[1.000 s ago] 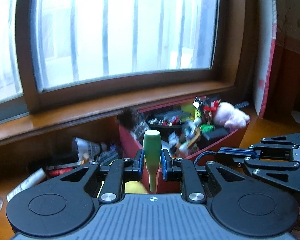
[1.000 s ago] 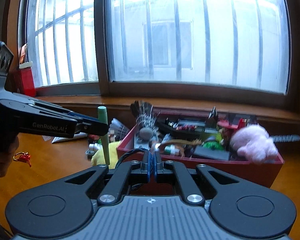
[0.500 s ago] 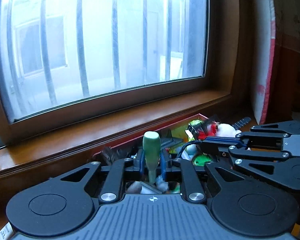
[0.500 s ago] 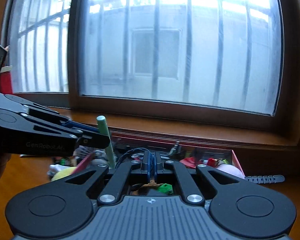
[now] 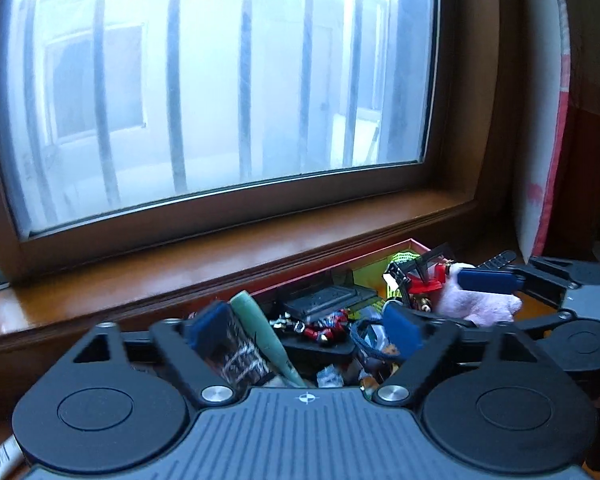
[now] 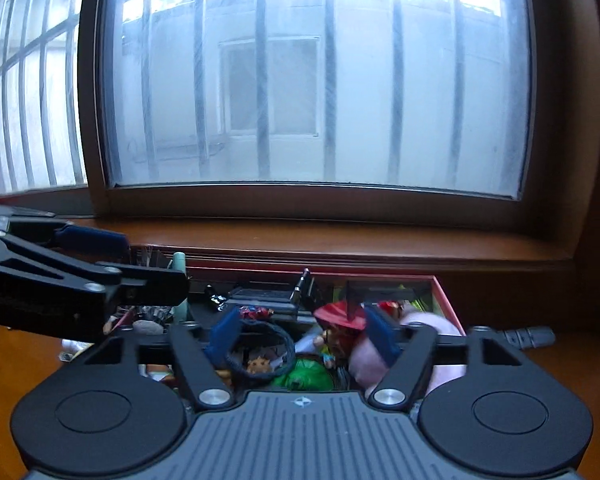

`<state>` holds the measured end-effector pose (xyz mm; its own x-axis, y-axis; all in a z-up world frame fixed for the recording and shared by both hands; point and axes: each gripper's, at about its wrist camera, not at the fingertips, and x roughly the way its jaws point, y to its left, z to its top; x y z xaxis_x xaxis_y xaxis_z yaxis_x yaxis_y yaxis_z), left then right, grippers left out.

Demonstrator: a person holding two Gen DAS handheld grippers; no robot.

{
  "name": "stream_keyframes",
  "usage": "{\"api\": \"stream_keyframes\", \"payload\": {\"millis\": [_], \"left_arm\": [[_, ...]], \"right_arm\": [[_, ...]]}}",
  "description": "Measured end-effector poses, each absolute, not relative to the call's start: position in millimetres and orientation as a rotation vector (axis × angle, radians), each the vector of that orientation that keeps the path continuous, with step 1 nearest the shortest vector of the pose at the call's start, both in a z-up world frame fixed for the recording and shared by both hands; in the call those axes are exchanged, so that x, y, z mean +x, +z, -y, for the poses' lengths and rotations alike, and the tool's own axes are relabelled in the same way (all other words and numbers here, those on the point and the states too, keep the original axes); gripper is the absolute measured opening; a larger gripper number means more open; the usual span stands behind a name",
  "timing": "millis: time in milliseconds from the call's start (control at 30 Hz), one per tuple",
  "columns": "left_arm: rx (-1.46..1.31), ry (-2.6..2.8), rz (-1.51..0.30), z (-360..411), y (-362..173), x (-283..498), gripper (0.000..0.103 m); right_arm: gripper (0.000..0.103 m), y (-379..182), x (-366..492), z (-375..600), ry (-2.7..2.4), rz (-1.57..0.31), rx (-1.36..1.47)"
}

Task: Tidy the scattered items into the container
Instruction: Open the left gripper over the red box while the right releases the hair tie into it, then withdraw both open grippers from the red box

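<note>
Both grippers hang over the red container under the window sill, each with its fingers spread wide and pinching nothing. Starting at the left, the left gripper has the green stick between its open fingers: the stick leans with its thick rounded end up and toward the left finger, its thin end running down to the right into the clutter, so its long axis crosses the gap on a slant and no pad visibly presses it. It looks to be falling or resting loose among the items in the box. Further right, the right gripper stands open above a dark blue cord loop, which lies on the pile beside the left finger, with a green toy and a pink plush to its right, all within the box walls. Half a second ago the left fingers were clamped on the upright stick and the right fingers were pressed together on the cord; now both have let go over the box.
</note>
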<state>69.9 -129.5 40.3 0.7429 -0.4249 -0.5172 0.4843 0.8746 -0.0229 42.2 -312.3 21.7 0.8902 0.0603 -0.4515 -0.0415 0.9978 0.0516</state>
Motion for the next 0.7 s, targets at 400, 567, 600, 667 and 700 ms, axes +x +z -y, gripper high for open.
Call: {"api": "stream_keyframes", "payload": {"millis": [400, 567, 600, 667, 700], "left_arm": [[0.055, -0.369, -0.671, 107, 26, 26, 0.103], [0.038, -0.318, -0.711, 111, 16, 14, 0.103], [0.034, -0.309, -0.719, 112, 14, 12, 0.103], [0.026, -0.291, -0.735, 114, 10, 8, 0.103], [0.022, -0.282, -0.743, 115, 8, 6, 0.103]], "right_arm": [[0.103, 14, -18, 326, -0.063, -0.531, 0.173], [0.103, 2, -16, 336, -0.076, -0.702, 0.200], [0.103, 1, -15, 337, -0.070, -0.746, 0.200], [0.103, -2, -14, 336, -0.041, -0.822, 0.215], [0.103, -4, -12, 337, -0.025, -0.854, 0.229]]}}
